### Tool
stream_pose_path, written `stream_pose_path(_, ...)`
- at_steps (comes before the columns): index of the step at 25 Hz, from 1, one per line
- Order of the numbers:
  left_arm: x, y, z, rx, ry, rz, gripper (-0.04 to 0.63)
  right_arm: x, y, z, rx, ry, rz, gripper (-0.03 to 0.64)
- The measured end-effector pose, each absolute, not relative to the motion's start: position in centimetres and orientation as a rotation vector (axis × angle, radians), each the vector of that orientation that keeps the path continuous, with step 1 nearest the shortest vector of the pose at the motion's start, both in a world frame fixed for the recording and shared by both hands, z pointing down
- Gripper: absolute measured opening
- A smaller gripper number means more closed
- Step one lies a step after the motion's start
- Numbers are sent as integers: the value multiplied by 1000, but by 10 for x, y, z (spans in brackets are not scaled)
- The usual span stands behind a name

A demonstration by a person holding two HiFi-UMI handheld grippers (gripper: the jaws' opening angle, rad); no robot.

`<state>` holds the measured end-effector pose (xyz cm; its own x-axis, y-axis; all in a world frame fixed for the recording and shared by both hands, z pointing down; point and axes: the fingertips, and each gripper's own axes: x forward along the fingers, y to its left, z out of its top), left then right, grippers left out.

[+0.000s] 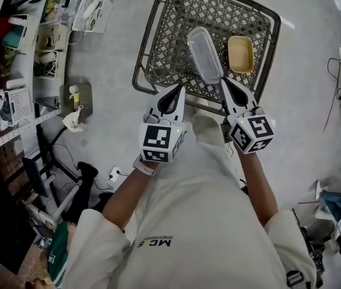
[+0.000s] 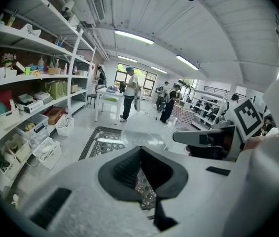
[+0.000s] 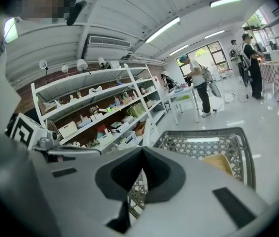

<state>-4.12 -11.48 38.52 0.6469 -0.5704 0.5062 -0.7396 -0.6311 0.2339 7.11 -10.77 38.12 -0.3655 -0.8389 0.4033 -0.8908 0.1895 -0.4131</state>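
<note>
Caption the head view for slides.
Both shut: left gripper and right gripper near dark lattice basket holding clear plastic box.

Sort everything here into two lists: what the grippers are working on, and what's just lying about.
In hand:
- left gripper, jaws shut
- right gripper, jaws shut
- basket on the floor, just ahead of both tips
- clear container in the basket
- yellow tub beside it

Lying about:
- shelves loaded with boxes
- white crate by the shelves
</note>
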Motion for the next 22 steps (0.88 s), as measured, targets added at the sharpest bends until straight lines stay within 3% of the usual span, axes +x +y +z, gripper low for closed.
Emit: stream_pose_path(22,-42,-107,287,2629,-994,371,21,115,-67,258,1948,-2370,492,17)
